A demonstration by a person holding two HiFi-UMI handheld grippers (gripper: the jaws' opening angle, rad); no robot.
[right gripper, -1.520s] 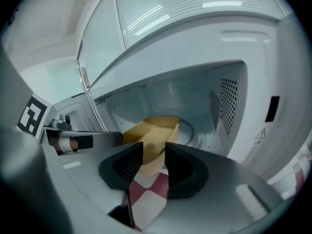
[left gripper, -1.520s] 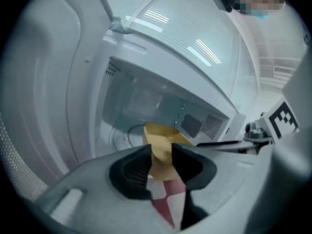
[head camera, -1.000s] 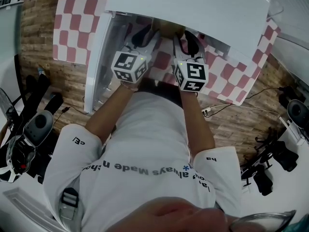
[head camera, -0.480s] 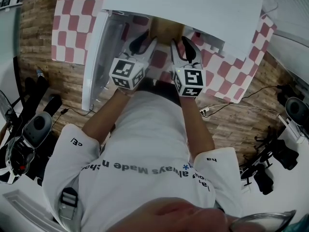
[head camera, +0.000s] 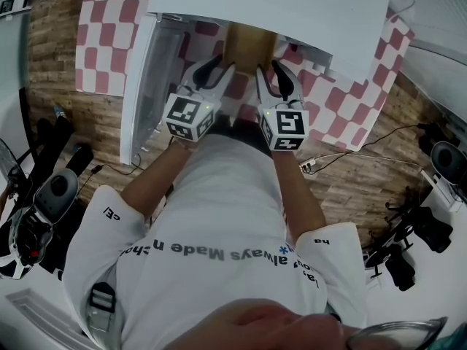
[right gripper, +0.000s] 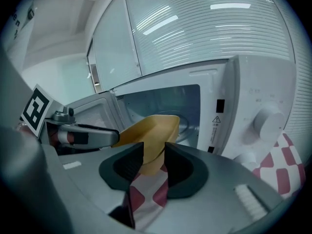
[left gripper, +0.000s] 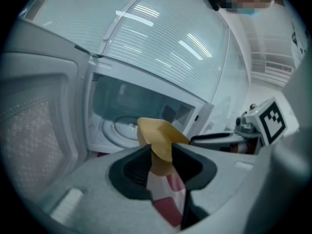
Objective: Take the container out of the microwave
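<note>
A tan container hangs in front of the open white microwave, held from both sides. My left gripper is shut on its left rim; in the left gripper view the tan rim sits clamped between the dark pads of the left gripper. My right gripper is shut on the right rim, and the right gripper view shows the container pinched in the right gripper. Behind it the glass turntable lies bare in the cavity.
The microwave door stands swung open at the left. The control panel with a knob is at the right. The microwave stands on a red-and-white checked tablecloth. Wooden floor, cables and stands surround the table.
Both grippers have drawn back from the microwave toward the person, bringing the container with them. More of the container now shows outside the cavity.
</note>
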